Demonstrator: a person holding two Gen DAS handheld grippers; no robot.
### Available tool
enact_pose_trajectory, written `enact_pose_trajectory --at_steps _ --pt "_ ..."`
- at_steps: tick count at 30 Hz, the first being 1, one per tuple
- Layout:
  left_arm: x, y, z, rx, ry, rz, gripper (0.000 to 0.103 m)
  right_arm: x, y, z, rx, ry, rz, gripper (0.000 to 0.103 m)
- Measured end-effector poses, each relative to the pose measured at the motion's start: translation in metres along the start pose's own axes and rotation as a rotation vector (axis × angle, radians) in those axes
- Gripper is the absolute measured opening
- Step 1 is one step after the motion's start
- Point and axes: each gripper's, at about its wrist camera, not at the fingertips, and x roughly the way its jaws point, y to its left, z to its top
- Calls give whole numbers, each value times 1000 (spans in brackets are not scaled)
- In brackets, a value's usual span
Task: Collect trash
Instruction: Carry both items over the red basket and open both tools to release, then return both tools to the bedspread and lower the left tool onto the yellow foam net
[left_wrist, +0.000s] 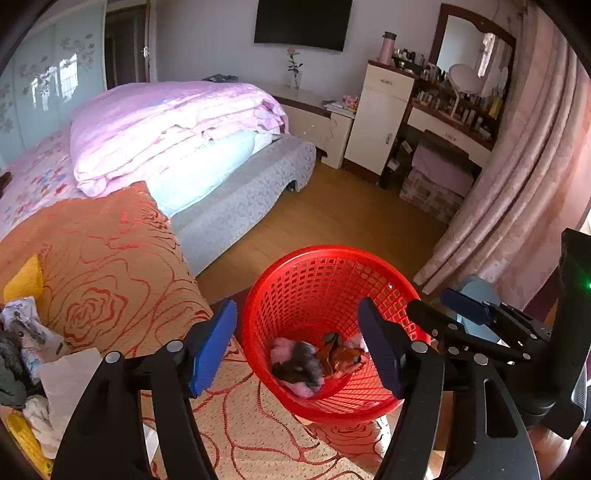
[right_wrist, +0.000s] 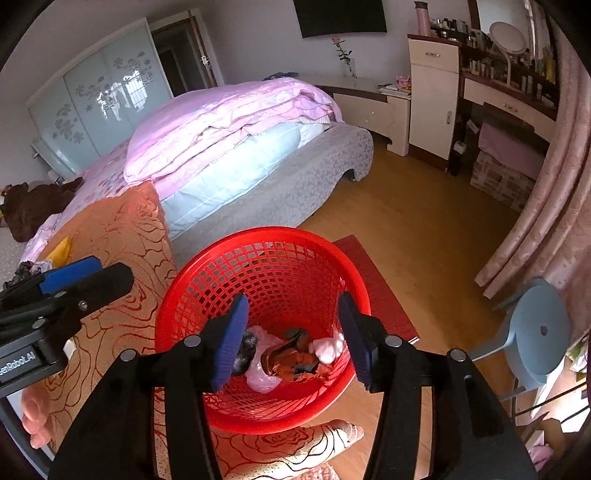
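Bed (left_wrist: 236, 206): grey base, pink quilt folded on top.
Rose-patterned cloth (left_wrist: 110, 280): orange, draped beside bed.
Red basket (right_wrist: 207, 266): mesh, on floor against cloth.
Trash (right_wrist: 288, 354): pink, brown, grey scraps, at basket bottom.
Left gripper (left_wrist: 297, 347), right gripper (right_wrist: 291, 339): above basket, 2 blue fingers each, spread apart, nothing between.

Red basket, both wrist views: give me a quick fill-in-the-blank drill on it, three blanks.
1. The basket with the mesh wall is coloured ____.
2. The trash lies ____ the basket.
3. The jaws of the right hand-held gripper stand ____, with nothing between them.

Missing words: red; inside; open
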Motion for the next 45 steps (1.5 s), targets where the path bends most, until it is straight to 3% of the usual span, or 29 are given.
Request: enact_pose_trajectory --at_steps 11,18,25,31,38,45 --pt "-30 5 0 7 -86 67 72 -11 6 -1 -32 -55 -33 59" --pt "-52 16 -8 -9 -134 103 74 -20 12 1 -35 -90 -27 71" --pt "-77 27 -15 3 -150 133 74 -34 31 2 -63 -123 4 73" --pt "-109 58 -18 -73 -191 152 74 -54 48 4 -78 -165 49 78" --pt "-159 104 -26 -154 -276 230 74 -73 71 4 -112 -198 106 82" --pt "-190 139 -47 -205 -308 284 74 -82 105 -7 -177 -201 154 82"
